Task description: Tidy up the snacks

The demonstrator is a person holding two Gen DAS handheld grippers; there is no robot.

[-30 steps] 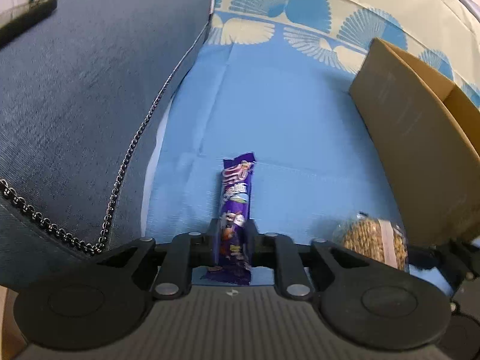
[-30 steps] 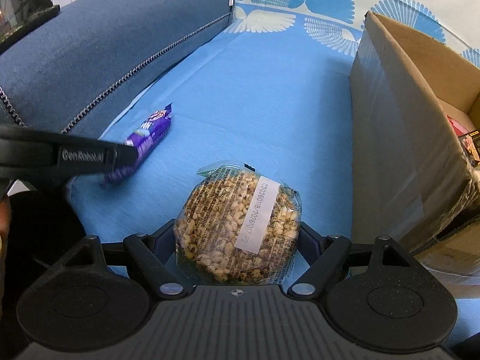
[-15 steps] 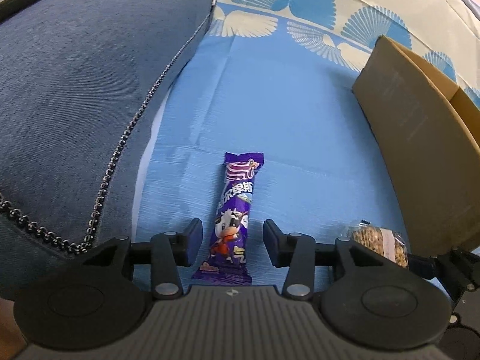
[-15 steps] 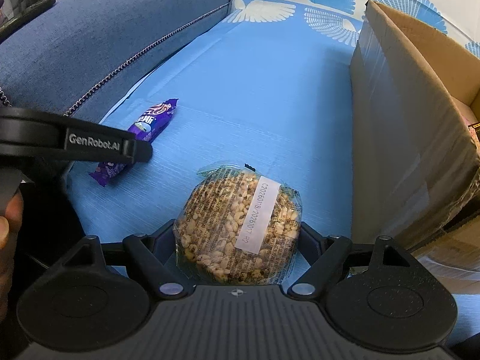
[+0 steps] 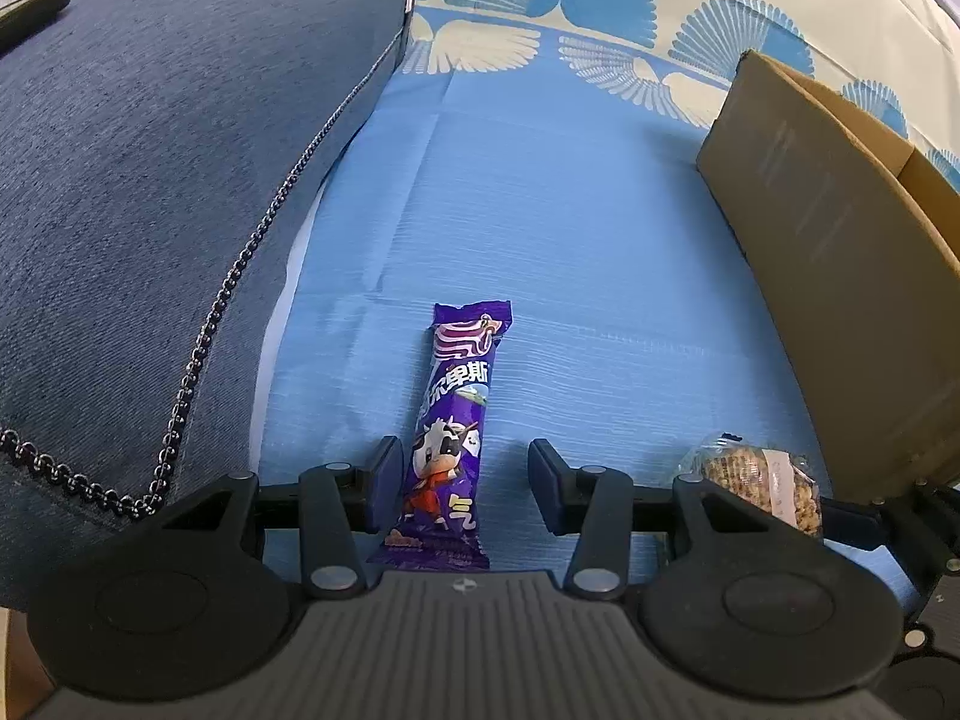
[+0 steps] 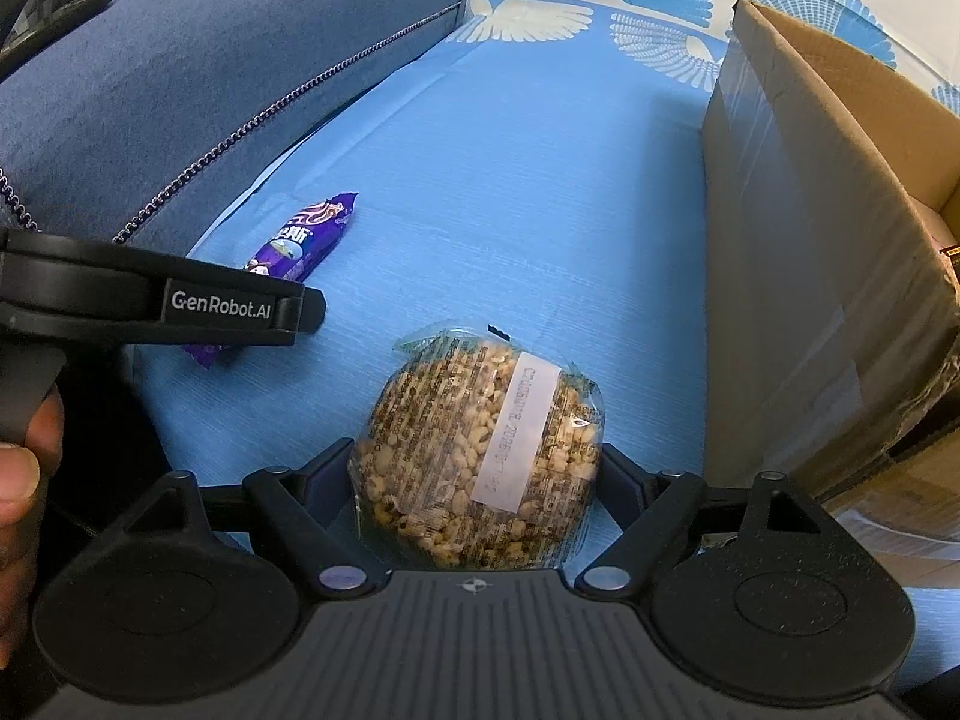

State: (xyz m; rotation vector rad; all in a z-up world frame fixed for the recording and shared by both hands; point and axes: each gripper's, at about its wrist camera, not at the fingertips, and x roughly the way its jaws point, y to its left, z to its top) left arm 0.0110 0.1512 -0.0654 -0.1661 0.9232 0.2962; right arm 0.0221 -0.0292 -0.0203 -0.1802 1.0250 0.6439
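Observation:
A purple snack bar (image 5: 456, 414) lies flat on the blue sheet (image 5: 570, 252). My left gripper (image 5: 459, 474) is open, its fingers on either side of the bar's near end, not touching it. The bar also shows in the right wrist view (image 6: 300, 240), partly behind the left gripper's body (image 6: 162, 300). My right gripper (image 6: 477, 480) is shut on a round clear-wrapped puffed grain cake (image 6: 480, 450), which also shows in the left wrist view (image 5: 759, 480).
An open cardboard box (image 6: 810, 192) stands on the right, also in the left wrist view (image 5: 840, 228). A dark blue cushion (image 5: 168, 192) with chain trim fills the left side. A patterned blue-and-cream cloth (image 5: 570, 18) lies at the back.
My left gripper opened and let go of the purple bar, which now lies on the sheet. The right gripper kept hold of the grain cake.

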